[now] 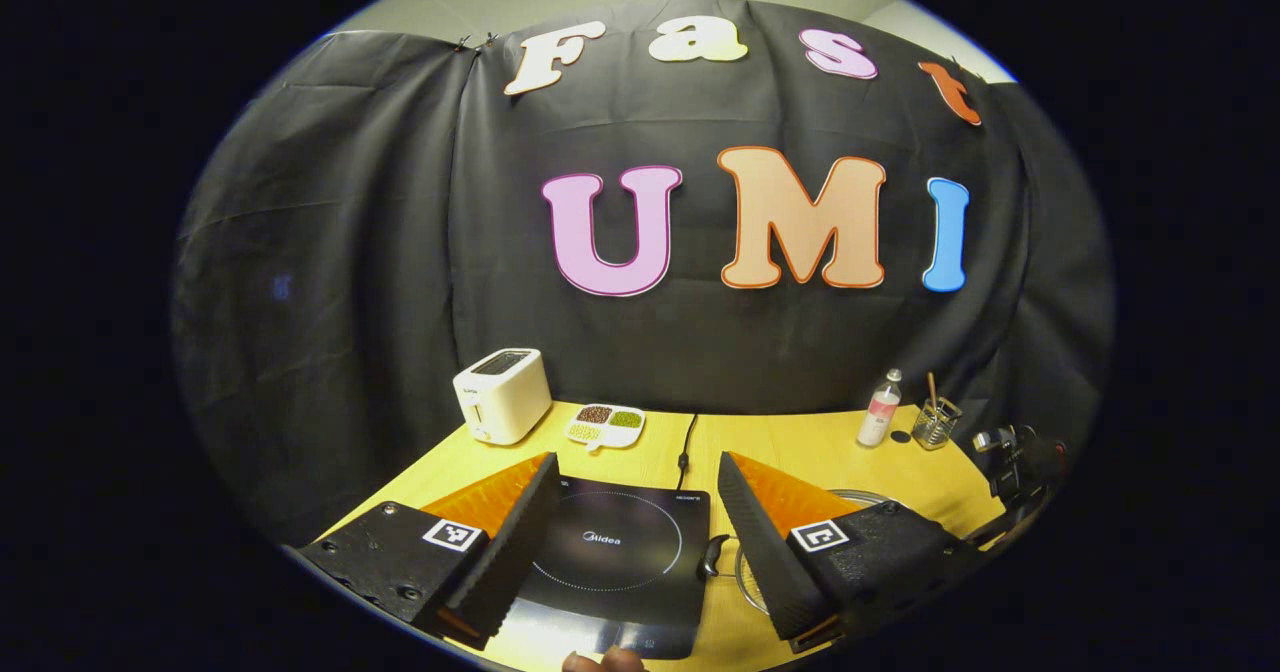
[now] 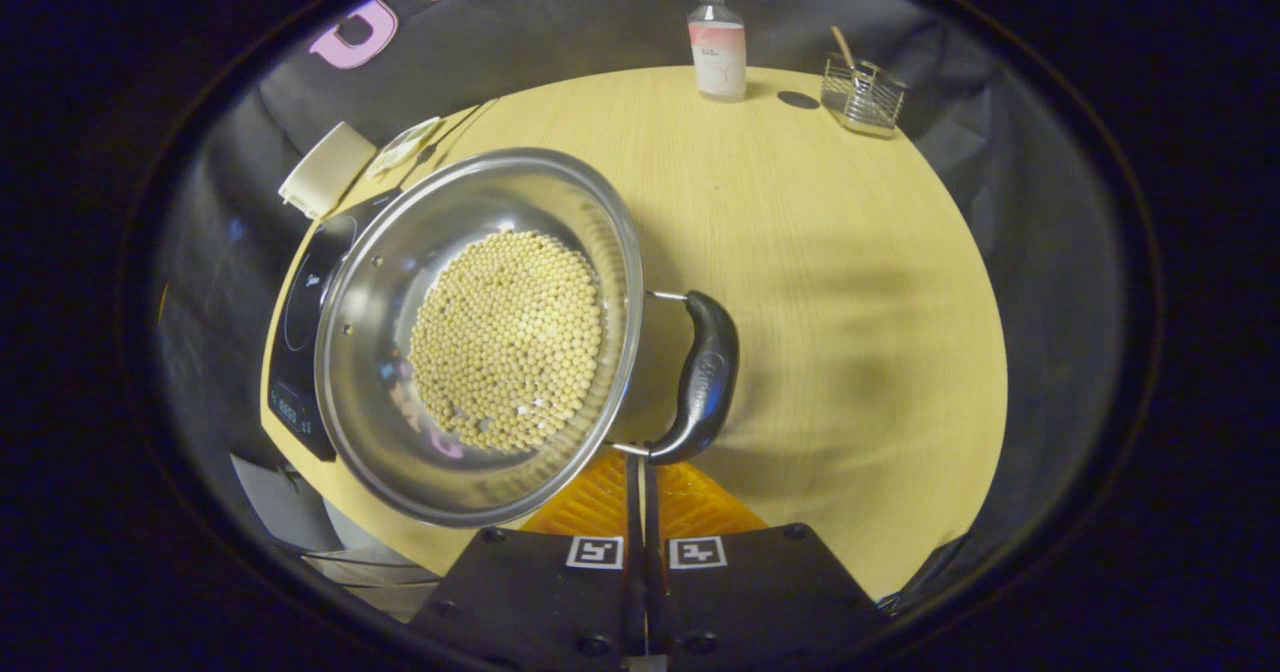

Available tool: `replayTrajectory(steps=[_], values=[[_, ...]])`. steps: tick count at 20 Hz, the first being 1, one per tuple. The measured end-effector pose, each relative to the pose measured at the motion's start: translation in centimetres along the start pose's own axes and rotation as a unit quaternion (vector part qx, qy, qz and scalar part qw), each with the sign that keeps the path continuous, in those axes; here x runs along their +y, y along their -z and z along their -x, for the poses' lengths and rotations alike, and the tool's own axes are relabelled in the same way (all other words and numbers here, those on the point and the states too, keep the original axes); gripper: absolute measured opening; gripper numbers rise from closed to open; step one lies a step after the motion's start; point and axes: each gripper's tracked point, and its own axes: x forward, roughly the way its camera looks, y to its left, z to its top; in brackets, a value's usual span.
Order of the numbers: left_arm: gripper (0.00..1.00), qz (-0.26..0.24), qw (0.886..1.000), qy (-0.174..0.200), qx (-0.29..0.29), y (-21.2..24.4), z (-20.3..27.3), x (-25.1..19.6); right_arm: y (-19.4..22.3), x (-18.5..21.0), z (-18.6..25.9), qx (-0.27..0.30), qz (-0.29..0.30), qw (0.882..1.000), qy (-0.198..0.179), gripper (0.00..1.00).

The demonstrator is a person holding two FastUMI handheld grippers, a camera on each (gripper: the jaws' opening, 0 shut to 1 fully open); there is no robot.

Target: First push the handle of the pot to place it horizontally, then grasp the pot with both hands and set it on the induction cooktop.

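Observation:
In the right gripper view a steel pot (image 2: 480, 337) holding pale round beans stands on the wooden table (image 2: 820, 282). Its black side handle (image 2: 702, 377) points toward the table's open side. My right gripper (image 2: 640, 464) is shut, its tips just under the near end of that handle, with nothing between the fingers. The black induction cooktop (image 2: 300, 317) lies just beyond the pot. In the left gripper view my left gripper (image 1: 636, 462) hangs open above the cooktop (image 1: 610, 552). The pot's other handle (image 1: 712, 555) and rim (image 1: 860, 497) peek out beside its right finger.
At the back of the table stand a white toaster (image 1: 500, 392), a divided dish of beans (image 1: 605, 425), a small bottle (image 1: 880, 407) and a glass holder (image 1: 935, 422). The cooktop's cable (image 1: 686, 447) runs toward the wall. Bare wood stretches right of the pot.

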Motion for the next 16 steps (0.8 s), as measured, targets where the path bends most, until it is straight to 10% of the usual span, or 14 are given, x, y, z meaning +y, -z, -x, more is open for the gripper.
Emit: replayTrajectory(steps=[16], values=[[0.96,0.036,0.989,0.101,0.098,5.2,-1.8,-4.5,-2.7,-1.6,3.7,-0.097,-0.027,0.995,0.019,0.03]])
